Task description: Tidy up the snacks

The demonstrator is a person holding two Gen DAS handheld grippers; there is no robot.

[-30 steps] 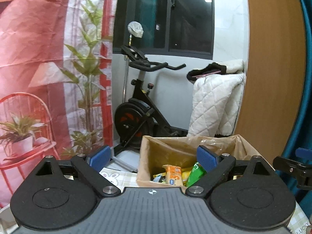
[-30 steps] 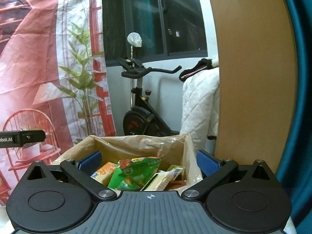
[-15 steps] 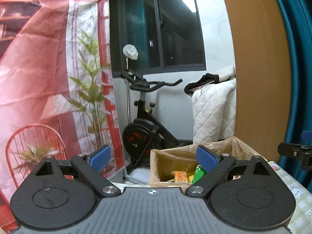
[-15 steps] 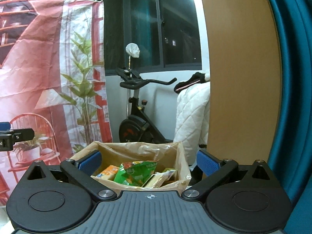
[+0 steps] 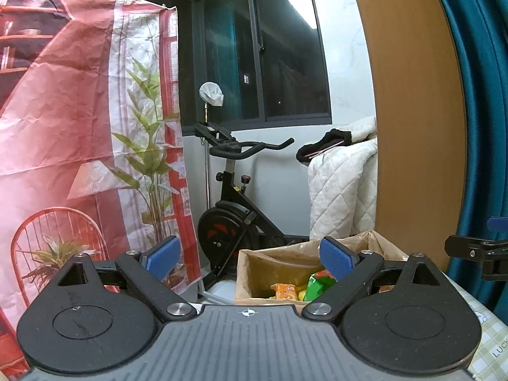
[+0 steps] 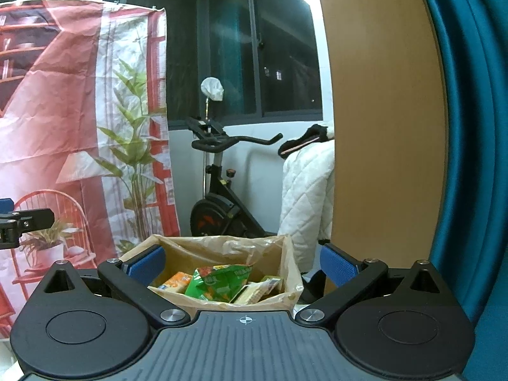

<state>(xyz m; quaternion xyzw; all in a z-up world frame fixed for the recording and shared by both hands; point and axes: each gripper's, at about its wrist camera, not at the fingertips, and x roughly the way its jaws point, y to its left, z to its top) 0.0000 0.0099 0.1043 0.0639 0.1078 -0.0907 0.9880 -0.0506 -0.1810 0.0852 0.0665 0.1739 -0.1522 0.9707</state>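
Snacks lie inside an open brown paper bag [image 6: 222, 250], which stands on the tabletop [image 5: 489, 339] ahead of both grippers. In the right wrist view the bag holds a green packet [image 6: 219, 281] at the centre, an orange packet [image 6: 174, 281] just to its left and a pale wrapped bar [image 6: 257, 289] to its right, all touching one another. In the left wrist view the same bag [image 5: 273, 260] shows the orange packet [image 5: 284, 290] and part of the green packet [image 5: 317, 284], the latter partly hidden behind a blue finger pad [image 5: 336, 257].

The right gripper [image 6: 243, 262] has its fingers spread wide with nothing between them; the bag appears in the gap. The left gripper [image 5: 250, 254] likewise has its fingers spread wide and empty; the bag lies toward its right finger. Each gripper shows at the edge of the other's view: the right gripper [image 5: 479, 250] at the right edge, the left gripper [image 6: 22, 222] at the left edge.

The tabletop carries a pale checked cloth. Behind the bag stand an exercise bike [image 5: 235, 209], a white quilt [image 5: 343, 190] draped over a rack, a printed red backdrop [image 5: 79, 127], a dark window [image 5: 273, 63], a wooden panel [image 6: 381, 127] and a teal curtain [image 6: 470, 127]
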